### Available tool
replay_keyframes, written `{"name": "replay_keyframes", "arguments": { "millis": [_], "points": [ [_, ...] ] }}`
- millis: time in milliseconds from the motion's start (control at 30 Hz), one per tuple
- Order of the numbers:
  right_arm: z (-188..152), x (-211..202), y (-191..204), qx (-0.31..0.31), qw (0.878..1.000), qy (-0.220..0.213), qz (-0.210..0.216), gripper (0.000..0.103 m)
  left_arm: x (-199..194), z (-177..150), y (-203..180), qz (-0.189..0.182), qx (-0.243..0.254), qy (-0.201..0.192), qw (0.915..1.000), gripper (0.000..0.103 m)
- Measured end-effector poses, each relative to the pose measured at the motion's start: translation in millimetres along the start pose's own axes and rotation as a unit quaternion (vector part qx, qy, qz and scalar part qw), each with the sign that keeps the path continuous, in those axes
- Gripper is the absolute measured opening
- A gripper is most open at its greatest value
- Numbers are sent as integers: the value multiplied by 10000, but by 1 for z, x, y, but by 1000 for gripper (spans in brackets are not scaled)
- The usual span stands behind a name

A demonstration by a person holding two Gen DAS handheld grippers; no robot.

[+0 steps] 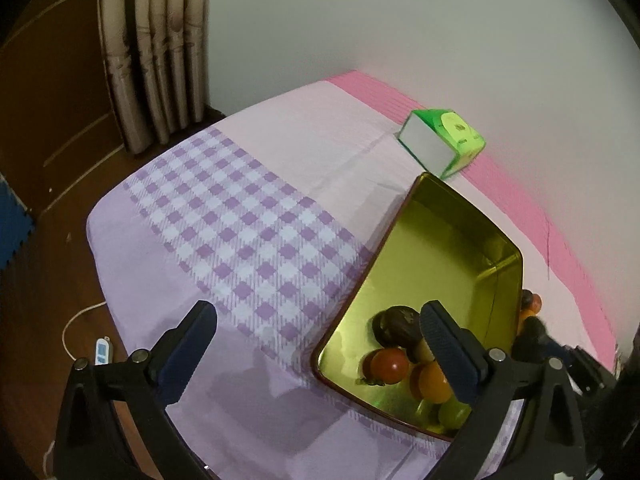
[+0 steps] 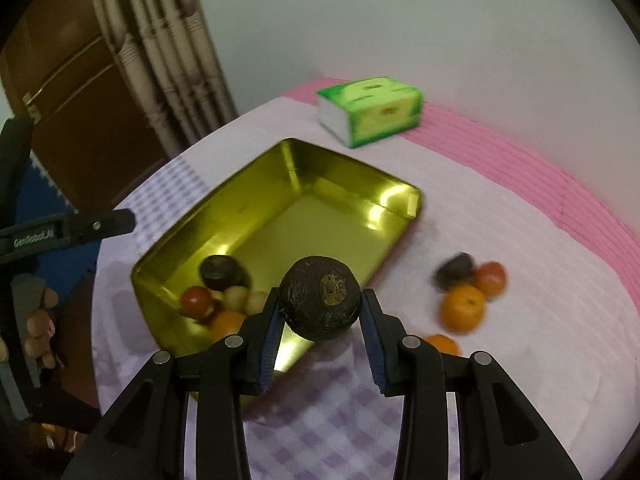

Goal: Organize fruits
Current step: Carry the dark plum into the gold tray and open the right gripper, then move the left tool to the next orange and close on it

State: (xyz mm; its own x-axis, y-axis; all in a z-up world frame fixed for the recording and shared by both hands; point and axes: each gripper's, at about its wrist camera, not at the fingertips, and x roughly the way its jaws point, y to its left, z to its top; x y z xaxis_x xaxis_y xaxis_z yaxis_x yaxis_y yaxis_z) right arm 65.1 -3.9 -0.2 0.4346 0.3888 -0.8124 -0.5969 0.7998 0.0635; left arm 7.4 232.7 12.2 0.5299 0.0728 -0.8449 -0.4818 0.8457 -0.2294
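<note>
The only writing I can read is "GenRobot.AI" in white on the black arm of my left hand-held gripper point(image 2: 120, 220), seen at the left edge of the right wrist view. The green-and-white tissue pack point(image 2: 370, 110) carries printed marks too blurred to read.

My right hand-held gripper point(image 2: 320, 312) is clamped on a round, dark brown, rough-skinned fruit point(image 2: 319, 302) with a pale, dry stem scar facing the camera; it hangs over the near edge of the shiny gold rectangular metal tin point(image 2: 280, 208). My left hand-held gripper's jaws stand wide apart with nothing between them.

Inside the tin's near corner lie another dark fruit point(image 1: 396, 326), a red tomato point(image 1: 388, 366), an orange mandarin point(image 1: 432, 382) and pale green grapes point(image 1: 452, 414). Beside the tin, on the lilac checked cloth point(image 1: 240, 232) covering the bench, sits a small cluster point(image 2: 468, 288) of dark, red and orange fruit.
</note>
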Motion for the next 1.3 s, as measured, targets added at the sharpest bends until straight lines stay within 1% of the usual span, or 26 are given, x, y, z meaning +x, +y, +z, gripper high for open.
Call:
{"name": "replay_keyframes", "arguments": {
  "millis": [200, 267, 433, 633, 800, 1133, 1200, 1267, 1300],
  "points": [
    [1, 22, 22, -223, 9994, 250, 75, 39, 2, 1, 4, -28, -87, 43, 9999, 101],
    [0, 27, 27, -331, 9990, 313, 38, 39, 2, 1, 4, -21, -80, 50, 10000, 101],
    [-3, 35, 33, -444, 9980, 444, 34, 39, 2, 1, 4, -21, -86, 62, 9999, 101],
    [-7, 43, 33, -425, 9976, 551, 20, 39, 2, 1, 4, -19, -84, 68, 9999, 101],
    [-6, 44, 28, -260, 9980, 559, 103, 39, 5, -1, 3, 6, -67, 100, 9999, 101],
    [-4, 39, 28, -225, 9986, 474, 120, 41, 9, -2, 1, 28, -43, 124, 9999, 101],
    [-3, 32, 26, -193, 9991, 355, 116, 43, 8, -2, 1, 32, -48, 116, 9999, 101],
    [0, 21, 19, -123, 9997, 179, 77, 51, 9, -3, 1, 37, -51, 111, 9999, 101],
    [0, 16, 15, -97, 9999, 96, 26, 58, 9, -2, 1, 36, -46, 109, 9999, 101]
  ]
}}
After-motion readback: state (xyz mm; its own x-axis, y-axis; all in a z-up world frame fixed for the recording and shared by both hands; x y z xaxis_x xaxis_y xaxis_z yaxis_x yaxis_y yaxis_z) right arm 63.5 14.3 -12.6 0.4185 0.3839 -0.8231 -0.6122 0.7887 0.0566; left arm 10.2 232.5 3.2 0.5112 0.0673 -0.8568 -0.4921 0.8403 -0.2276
